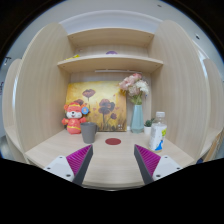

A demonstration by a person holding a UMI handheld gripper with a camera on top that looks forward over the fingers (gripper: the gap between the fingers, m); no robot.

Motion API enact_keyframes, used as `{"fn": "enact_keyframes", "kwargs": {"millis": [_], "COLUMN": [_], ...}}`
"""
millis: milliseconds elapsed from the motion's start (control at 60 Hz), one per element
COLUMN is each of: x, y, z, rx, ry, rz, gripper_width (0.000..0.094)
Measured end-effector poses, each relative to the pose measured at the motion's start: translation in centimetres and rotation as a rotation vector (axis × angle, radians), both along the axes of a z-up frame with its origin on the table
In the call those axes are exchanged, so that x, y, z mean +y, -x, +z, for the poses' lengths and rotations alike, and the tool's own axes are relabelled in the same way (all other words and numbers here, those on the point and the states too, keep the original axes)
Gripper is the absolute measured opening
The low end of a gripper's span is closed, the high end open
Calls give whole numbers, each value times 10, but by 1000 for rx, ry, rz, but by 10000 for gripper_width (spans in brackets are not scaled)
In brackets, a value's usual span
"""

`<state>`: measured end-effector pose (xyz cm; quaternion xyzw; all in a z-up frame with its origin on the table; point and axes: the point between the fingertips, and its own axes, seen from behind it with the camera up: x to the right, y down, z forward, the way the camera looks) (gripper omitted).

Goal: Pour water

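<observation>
A pale wooden desk alcove with side panels and two upper shelves [110, 62] filled the view, its light wooden desk surface [112, 160] stretching from the fingers to a back wall covered by a yellow floral picture panel [98, 102]. Against that back edge, left of centre, sat an orange and white plush toy [73, 117], with a small grey cup [89, 131] just beside it. Right of centre stood a pale teal vase holding pink and white flowers [136, 112], upright. Near the desk's right edge stood a white plastic bottle with a greenish label [158, 132], its long axis vertical and its cap pointing up; a small potted plant [149, 126] stood just behind it, partly hidden and hard to make out. A small dark red round coaster [113, 141] lay flat mid-desk. The gripper [113, 163] hovered released, its magenta-padded fingers [79, 162] spread wide with nothing between them, everything well beyond them
</observation>
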<state>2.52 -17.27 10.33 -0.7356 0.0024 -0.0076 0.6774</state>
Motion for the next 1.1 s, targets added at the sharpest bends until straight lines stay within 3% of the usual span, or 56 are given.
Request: {"fn": "enact_keyframes", "kwargs": {"millis": [133,150,267,717,833,950,1100], "x": [9,12,30,146,169,181,181], "y": [-60,-33,-131,-212,-218,-222,-217], "z": [-2,4,3,1,-8,-14,-15], "rx": [-2,-3,-8,-84,-51,-32,-31], "ry": [12,10,-9,27,51,51,40], "rz": [-94,-91,-158,-178,-166,-156,-153], "gripper_width": [857,856,855,843,768,584,460]}}
